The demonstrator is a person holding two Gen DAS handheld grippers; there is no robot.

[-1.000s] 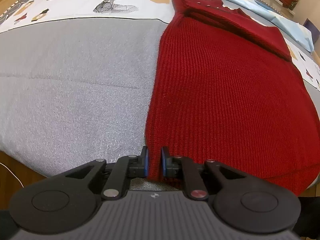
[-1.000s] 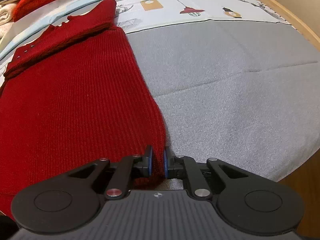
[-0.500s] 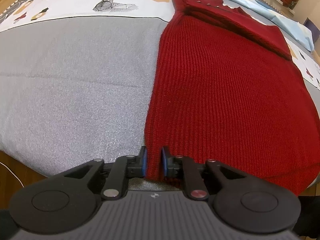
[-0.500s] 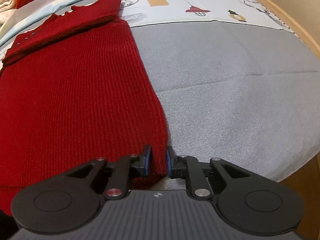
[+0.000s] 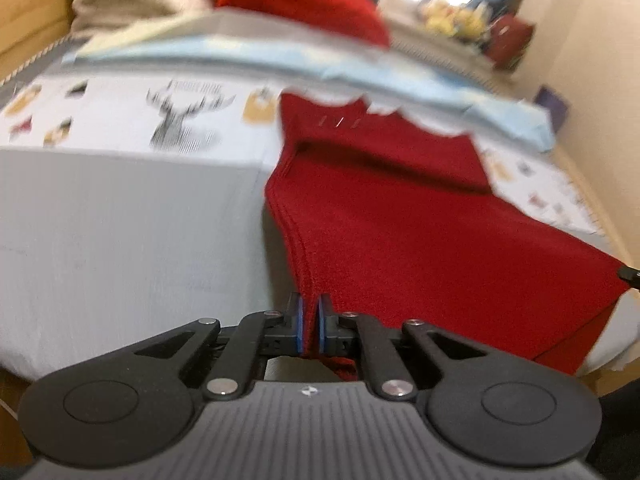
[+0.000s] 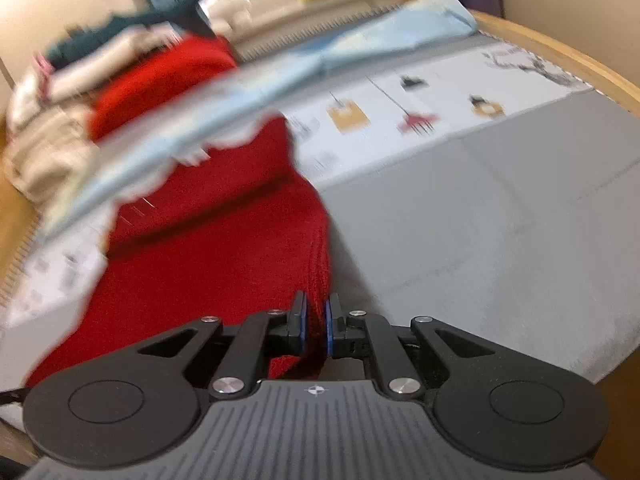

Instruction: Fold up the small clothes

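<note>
**A:** How far along was the folding at that point?

**B:** Partway, by my reading. The red knitted sweater (image 5: 420,240) lay on the bed (image 5: 120,220), over the grey cover, with its neck end toward the printed white strip (image 5: 180,116). A sleeve seemed already folded across the chest, since a band of red (image 5: 392,152) ran slantwise over the body below the collar.

**A:** And the tongs?

**B:** Both had narrowed right down onto the knit. The left tongs (image 5: 309,326) pinched the hem corner on the sweater's left edge, with red fabric between the blue pads. The right tongs (image 6: 315,330) did the same at the opposite corner, in the right wrist view. From the left wrist view, the tip of the other tool showed at the far right edge, at the sweater's other corner (image 5: 612,276).

**A:** So the hem was off the bed?

**B:** It looked lifted, yes. The near edge hung stretched between the two grips while the upper half lay flat on the bed.

**A:** What was left?

**B:** I judged that the hem had yet to be carried up toward the collar and laid down, then perhaps one more fold. Behind it, a pile of clothes (image 6: 132,76) with another red piece sat by the light blue cloth (image 6: 320,60); whether those were folded I couldn't tell, given the blur.
</note>
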